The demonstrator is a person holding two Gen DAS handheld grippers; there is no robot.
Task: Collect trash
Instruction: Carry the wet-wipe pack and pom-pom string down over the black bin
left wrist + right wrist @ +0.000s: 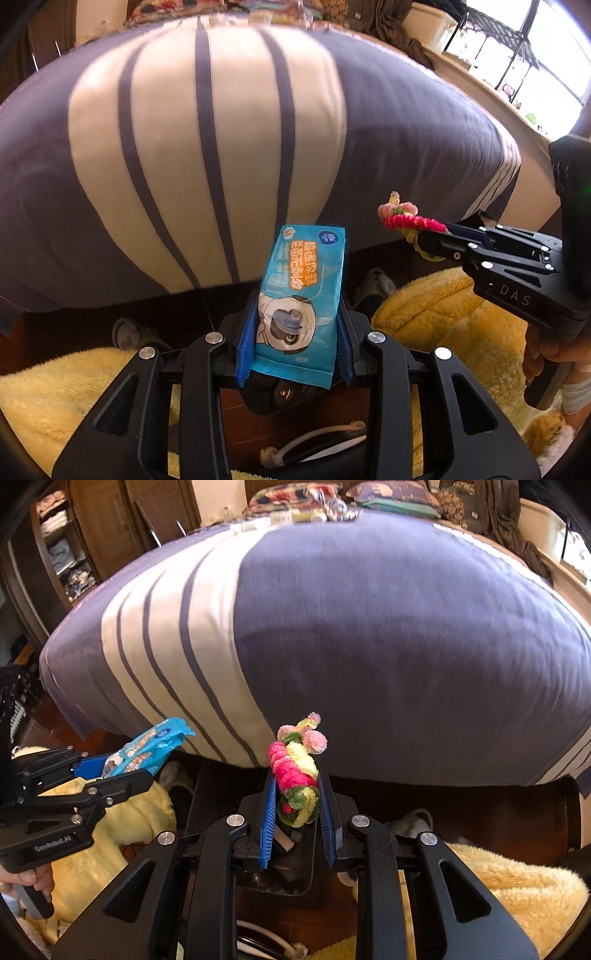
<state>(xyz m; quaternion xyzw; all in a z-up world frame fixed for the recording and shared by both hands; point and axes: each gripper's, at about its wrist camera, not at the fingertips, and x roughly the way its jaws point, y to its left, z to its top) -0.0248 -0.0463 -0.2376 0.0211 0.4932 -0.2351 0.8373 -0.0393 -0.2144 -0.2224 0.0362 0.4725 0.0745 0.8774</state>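
Left gripper (pixel 295 339): jaws narrow, blue pads clamped on either side of a blue wipes pack (pixel 301 306). Pack stands upright between the pads, top edge in front of the bed (pixel 221 129), which is purple with a cream band and thin stripes. From the right wrist view the same pack (pixel 147 751) appears edge-on and crumpled, sticking out of the left gripper (pixel 118 771) at far left; its printed face with the "OPEN" flap shows only in the left view.

Below the left gripper: yellow fleece (pixel 66 387) on both sides, dark floor between, and a white cable (pixel 314 439) at bottom.

Right gripper (pixel 295 805): jaws narrow, pads pressed against a twisted pipe-cleaner bundle (pixel 295 771), pink, yellow and green, held upright. Left view shows this bundle (pixel 410 221) from the side, poking from the tip of the right gripper (pixel 439 240), with the holding hand (pixel 543 354) visible.

Only the right view shows a black bin (pixel 284 864) directly under the bundle, with something pale inside, too dim to identify. A shelf (pixel 62 546) with folded cloth is at upper left.
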